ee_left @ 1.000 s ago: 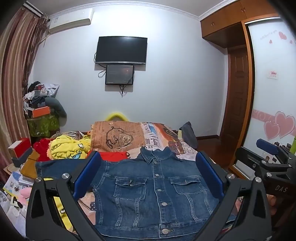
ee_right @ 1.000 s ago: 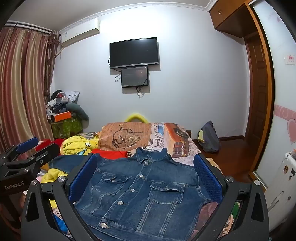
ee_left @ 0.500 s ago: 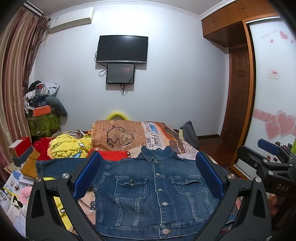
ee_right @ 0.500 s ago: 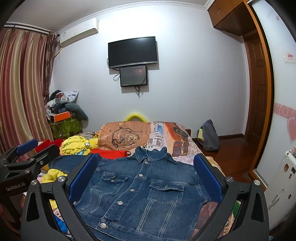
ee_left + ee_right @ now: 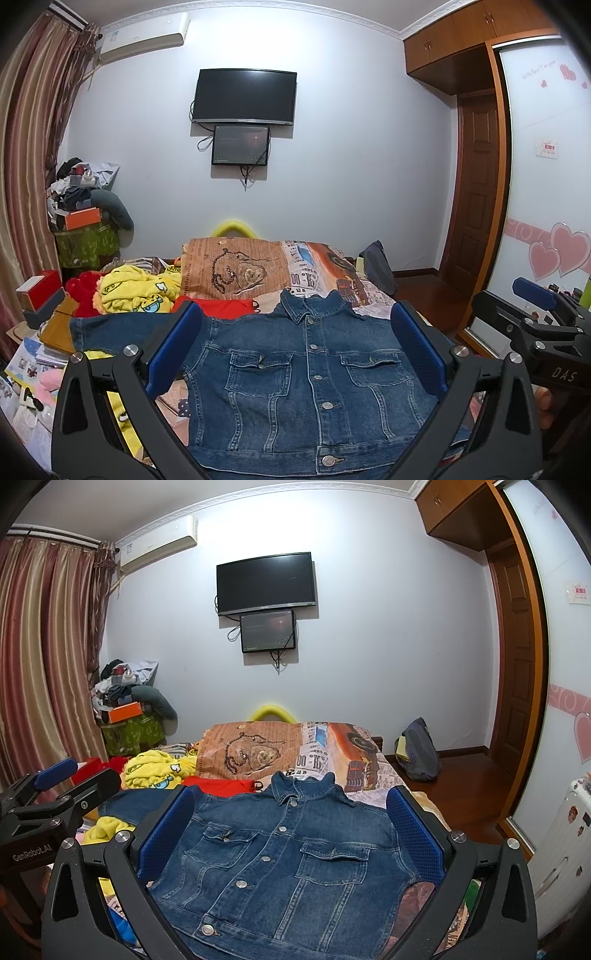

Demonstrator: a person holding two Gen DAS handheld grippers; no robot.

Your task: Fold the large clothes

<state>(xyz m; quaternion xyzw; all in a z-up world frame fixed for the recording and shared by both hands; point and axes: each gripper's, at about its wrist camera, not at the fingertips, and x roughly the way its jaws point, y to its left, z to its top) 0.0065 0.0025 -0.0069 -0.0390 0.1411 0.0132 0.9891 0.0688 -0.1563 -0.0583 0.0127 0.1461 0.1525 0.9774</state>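
Both wrist views look level along the bed (image 5: 317, 266) toward the far wall with the TV (image 5: 245, 96), from just above the near end of the jacket (image 5: 310, 373). The left view sits left of the right one. Both share jacket, bed, TV and door (image 5: 511, 653).

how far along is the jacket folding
Done: the blue denim jacket lies flat, front up and buttoned, on the patterned bedspread. In hand: nothing; the left gripper and right gripper are open above it. Left: every fold, starting with the outstretched sleeve.
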